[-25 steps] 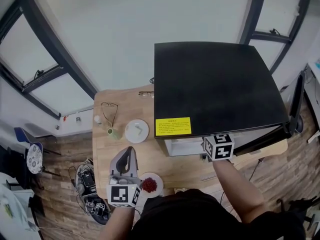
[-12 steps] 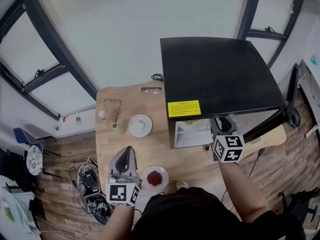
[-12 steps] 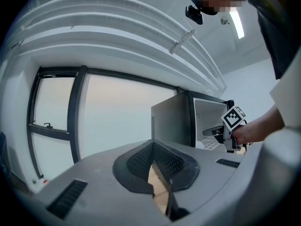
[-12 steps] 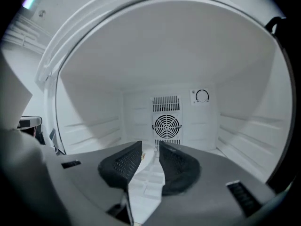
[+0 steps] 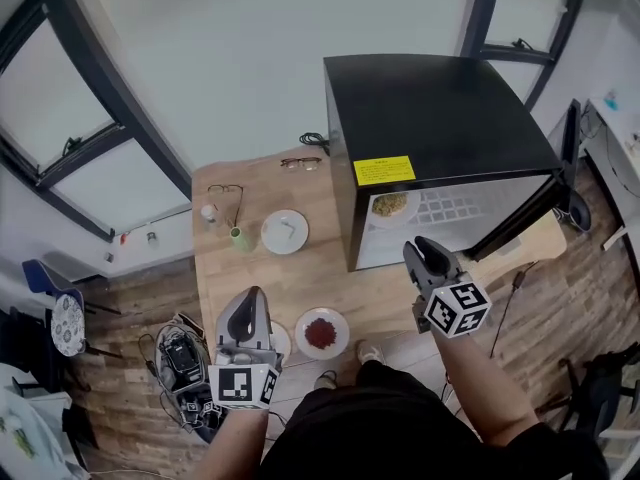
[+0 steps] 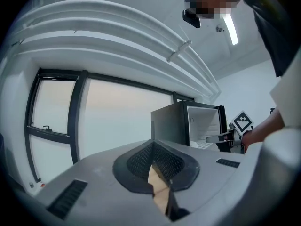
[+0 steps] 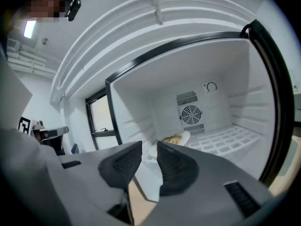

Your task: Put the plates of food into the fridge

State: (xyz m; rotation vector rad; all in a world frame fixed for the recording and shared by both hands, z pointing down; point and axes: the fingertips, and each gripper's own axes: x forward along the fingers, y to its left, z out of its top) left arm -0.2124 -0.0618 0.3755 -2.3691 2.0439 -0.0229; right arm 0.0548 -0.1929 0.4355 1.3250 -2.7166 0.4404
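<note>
Left gripper (image 5: 251, 297): jaws pressed together at the tips, nothing between them. It points level toward the far side and hangs over the near left part of the light wooden table (image 5: 300, 278). The forearm comes up from the bottom edge, and the marker cube faces the head camera.

Right gripper (image 5: 419, 252): jaws have just been opening and now stand spread with a clear gap, nothing between them. It is held out in front of the open black mini fridge (image 5: 440, 118), tilted slightly down and aimed into the cabinet, apart from it. A bare forearm runs back to the person's body.

The fridge stands on the right part of the table, with its door (image 5: 520, 223) swung out to the right. The inside is white, with a fan grille on the back wall.

The white plate of yellowish food (image 5: 390, 206) is inside the fridge, at the left of the white wire shelf (image 5: 465, 208). The right gripper view shows it straight past the jaw tips, well apart from them.

The white plate of red food (image 5: 322, 333) sits on the table at the near edge, just right of the left gripper and not touching it.

Another white plate (image 5: 285, 232) lies farther back on the table, left of the fridge, and I cannot tell what is on it. A small green cup (image 5: 236, 236) stands just left of that plate.
</note>
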